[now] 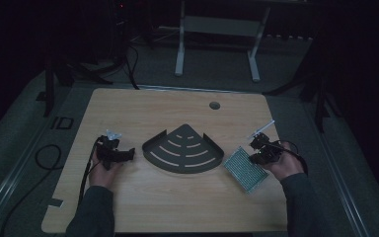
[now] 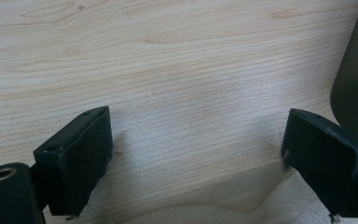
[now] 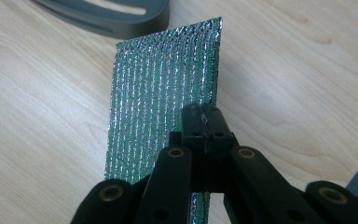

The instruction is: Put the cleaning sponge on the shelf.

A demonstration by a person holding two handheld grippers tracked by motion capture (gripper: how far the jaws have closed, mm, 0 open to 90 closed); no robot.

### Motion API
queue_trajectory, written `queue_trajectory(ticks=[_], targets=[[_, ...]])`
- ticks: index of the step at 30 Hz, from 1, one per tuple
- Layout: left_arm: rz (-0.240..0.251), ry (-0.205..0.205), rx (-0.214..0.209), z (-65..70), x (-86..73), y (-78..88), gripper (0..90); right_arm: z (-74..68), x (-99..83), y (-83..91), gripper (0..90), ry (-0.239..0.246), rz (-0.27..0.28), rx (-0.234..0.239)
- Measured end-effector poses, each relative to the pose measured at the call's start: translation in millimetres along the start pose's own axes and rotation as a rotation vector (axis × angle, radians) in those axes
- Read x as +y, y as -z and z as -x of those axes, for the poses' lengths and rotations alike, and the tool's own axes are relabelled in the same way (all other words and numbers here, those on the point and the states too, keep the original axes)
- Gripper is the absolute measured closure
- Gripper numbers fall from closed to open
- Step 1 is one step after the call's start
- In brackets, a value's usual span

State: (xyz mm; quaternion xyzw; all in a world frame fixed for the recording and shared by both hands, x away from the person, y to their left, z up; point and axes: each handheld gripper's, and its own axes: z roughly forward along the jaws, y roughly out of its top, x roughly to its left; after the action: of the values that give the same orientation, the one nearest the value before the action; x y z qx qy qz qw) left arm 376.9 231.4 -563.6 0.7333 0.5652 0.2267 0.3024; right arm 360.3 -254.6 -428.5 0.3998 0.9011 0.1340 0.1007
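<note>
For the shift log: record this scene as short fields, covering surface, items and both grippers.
surface: wooden table
centre item: dark fan-shaped slotted corner shelf, flat on the table
right item: shiny green-silver ribbed pad, right of the shelf
right gripper: shut on the pad's near edge
left gripper: open, jaws wide over bare wood, left of the shelf

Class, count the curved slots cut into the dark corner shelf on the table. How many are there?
6, in the corner shelf at the table's middle: three arcs down its left half, three down its right. None look hidden.
</note>
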Motion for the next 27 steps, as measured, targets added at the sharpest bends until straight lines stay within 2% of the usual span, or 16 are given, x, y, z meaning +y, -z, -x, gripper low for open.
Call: queue_trajectory(ticks=[11, 27], targets=[[-0.001, 0.000, 0.000, 0.0, 0.1, 0.1, 9.4, 1.6, 18.3, 15.9, 89.9, 0.014, 0.027, -0.024], [0.000, 0.000, 0.000, 0.0, 0.1, 0.0, 9.4, -2.4, 49.1, 22.0, 89.9, 0.027, 0.066, -0.023]])
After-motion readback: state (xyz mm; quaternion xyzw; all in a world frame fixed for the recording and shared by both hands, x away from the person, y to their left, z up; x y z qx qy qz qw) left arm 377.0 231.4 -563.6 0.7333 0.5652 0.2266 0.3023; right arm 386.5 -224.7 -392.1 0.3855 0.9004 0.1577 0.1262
